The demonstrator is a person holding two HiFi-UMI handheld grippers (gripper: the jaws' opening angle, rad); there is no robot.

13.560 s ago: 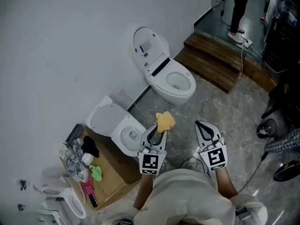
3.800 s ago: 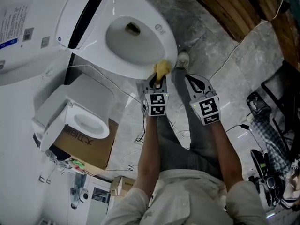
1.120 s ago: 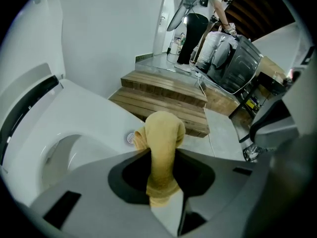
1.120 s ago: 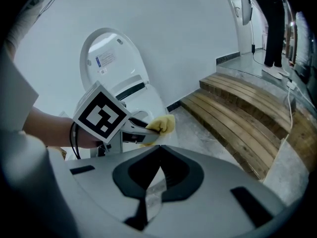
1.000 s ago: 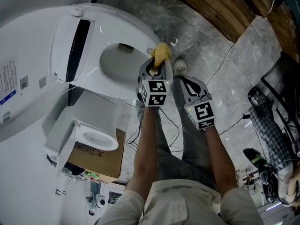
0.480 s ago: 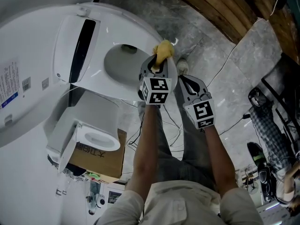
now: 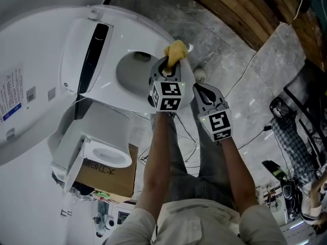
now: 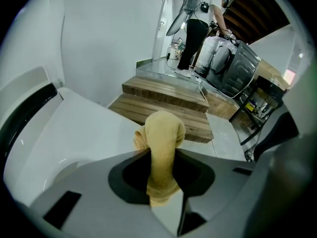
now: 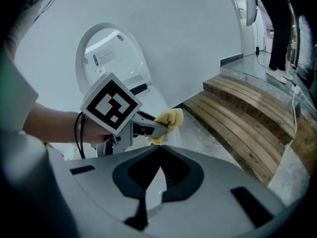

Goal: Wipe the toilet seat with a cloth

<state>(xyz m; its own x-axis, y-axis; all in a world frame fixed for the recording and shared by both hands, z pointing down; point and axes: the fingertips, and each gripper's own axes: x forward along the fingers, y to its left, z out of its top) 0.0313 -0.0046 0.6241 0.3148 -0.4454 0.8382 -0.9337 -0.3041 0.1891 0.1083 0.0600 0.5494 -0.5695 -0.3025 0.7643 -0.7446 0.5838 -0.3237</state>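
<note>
A white toilet (image 7: 112,80) stands with its lid up and its seat (image 7: 134,95) around the bowl. My left gripper (image 7: 170,65) is shut on a yellow cloth (image 7: 176,50), which bunches at the jaw tips over the seat's right rim. In the left gripper view the cloth (image 8: 161,152) hangs between the closed jaws above the white seat (image 8: 84,133). My right gripper (image 7: 203,92) hangs to the right of the toilet, shut and empty. The right gripper view shows the left gripper (image 9: 157,128) with the cloth (image 9: 168,120) in front of the raised lid (image 9: 111,51).
A second small toilet (image 7: 104,147) sits on a cardboard box (image 7: 110,175) to the left. Wooden steps (image 7: 245,11) run along the upper right. Cables (image 7: 245,70) cross the grey floor. A person (image 8: 195,29) stands beyond the steps beside dark equipment (image 8: 233,71).
My left gripper with the cloth has moved slightly up along the seat's right rim over the last second. The right gripper has stayed beside it.
</note>
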